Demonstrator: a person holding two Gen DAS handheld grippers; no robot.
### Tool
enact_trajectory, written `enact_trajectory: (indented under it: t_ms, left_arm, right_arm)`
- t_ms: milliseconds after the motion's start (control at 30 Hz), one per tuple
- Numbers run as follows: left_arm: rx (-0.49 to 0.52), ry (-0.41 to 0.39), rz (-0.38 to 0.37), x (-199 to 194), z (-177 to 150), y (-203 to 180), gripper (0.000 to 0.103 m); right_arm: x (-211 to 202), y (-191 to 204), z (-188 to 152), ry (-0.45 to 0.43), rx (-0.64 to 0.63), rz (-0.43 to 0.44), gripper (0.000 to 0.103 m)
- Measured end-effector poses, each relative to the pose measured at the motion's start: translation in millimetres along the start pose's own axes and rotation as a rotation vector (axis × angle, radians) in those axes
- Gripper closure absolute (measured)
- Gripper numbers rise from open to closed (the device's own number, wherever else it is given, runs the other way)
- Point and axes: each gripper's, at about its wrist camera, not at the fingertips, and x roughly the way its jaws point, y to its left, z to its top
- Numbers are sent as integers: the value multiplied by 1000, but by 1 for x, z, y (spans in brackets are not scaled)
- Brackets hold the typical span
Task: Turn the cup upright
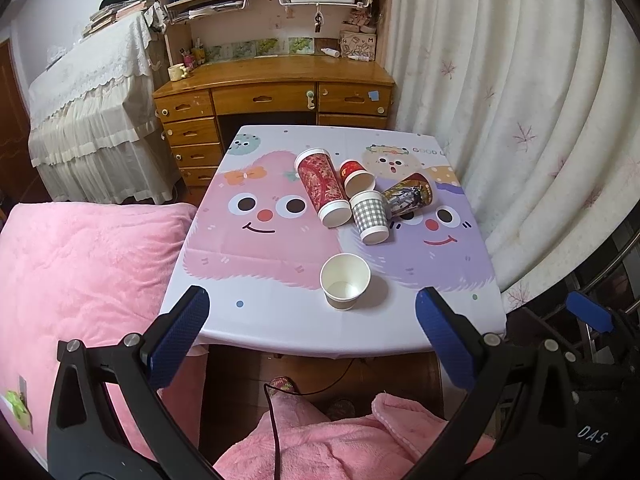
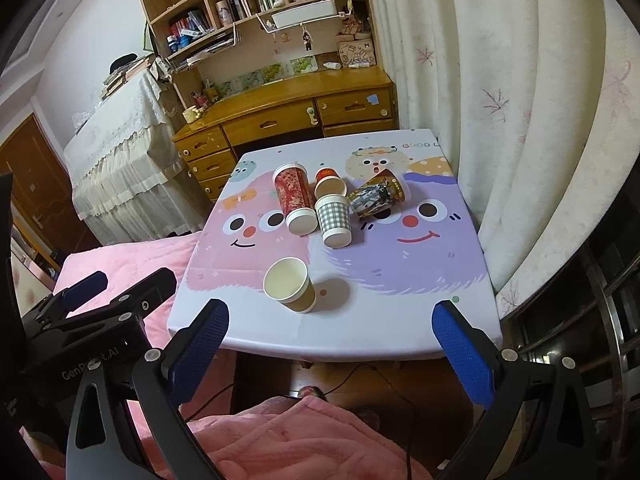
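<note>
**Both claws spread, held short of the table; one cup upright, four on their sides**

Landmark is the plain cup [image 1: 345, 281], standing upright with its mouth up on the near part of the table [image 1: 280, 320], which has a cartoon-face cloth. Cup is empty, nothing touching it.

Beyond the plain cup is a cluster of four cups lying on their sides. Checked cup [image 1: 370, 217] is the nearest to it, rim facing the camera. Tall red cup [image 1: 322, 186] lies beyond and to the left, touching or just beside the checked one. Small red cup [image 1: 356, 178] sits behind the checked cup. Picture cup [image 1: 408, 195] lies beyond and right, against the checked cup.

Left gripper [image 1: 312, 336] is on the near side of the plain cup, off the table edge, jaws wide apart, holding nothing. Right gripper [image 2: 340, 344] likewise on the near side, jaws spread, empty.

Desk [image 1: 276, 80] stands far behind the cluster.
</note>
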Motion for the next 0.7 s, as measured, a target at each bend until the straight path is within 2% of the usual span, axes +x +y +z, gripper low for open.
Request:
enact_trajectory:
  t_ms: [700]
  left_arm:
    - [-1,0,6,2,-4,13,1]
  right_arm:
    - [2,3,0,9,-3,1,0]
